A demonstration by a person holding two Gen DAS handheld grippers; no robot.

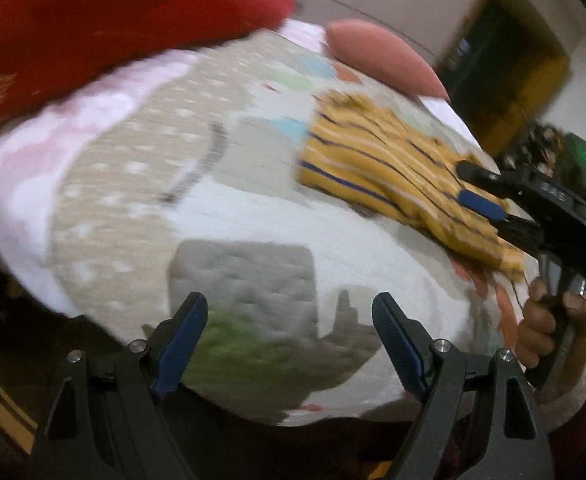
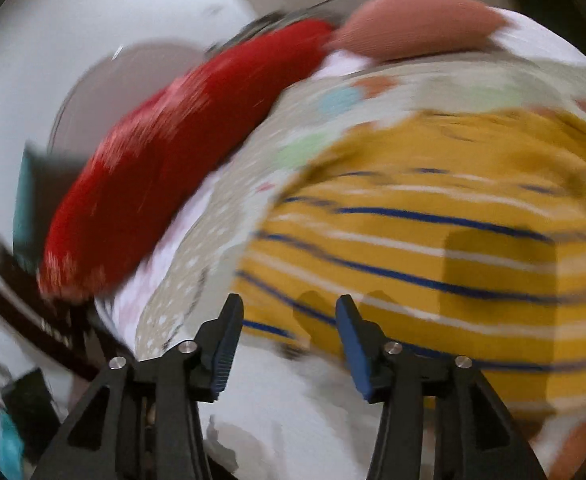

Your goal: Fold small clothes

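A small yellow garment with blue and white stripes [image 1: 393,168] lies on a patterned bed sheet [image 1: 253,216] at the right of the left wrist view. It fills the right wrist view [image 2: 453,248], blurred. My left gripper [image 1: 289,320] is open and empty above the sheet, well short of the garment. My right gripper [image 2: 289,312] is open, its fingers just above the garment's near edge. In the left wrist view the right gripper [image 1: 489,196] reaches over the garment's right end, held by a hand [image 1: 541,332].
A red pillow [image 1: 105,28] and a pink pillow [image 1: 381,56] lie at the far side of the bed. The bed's near edge [image 1: 253,416] drops off below my left gripper. A wall and a dark doorway [image 1: 505,64] stand behind.
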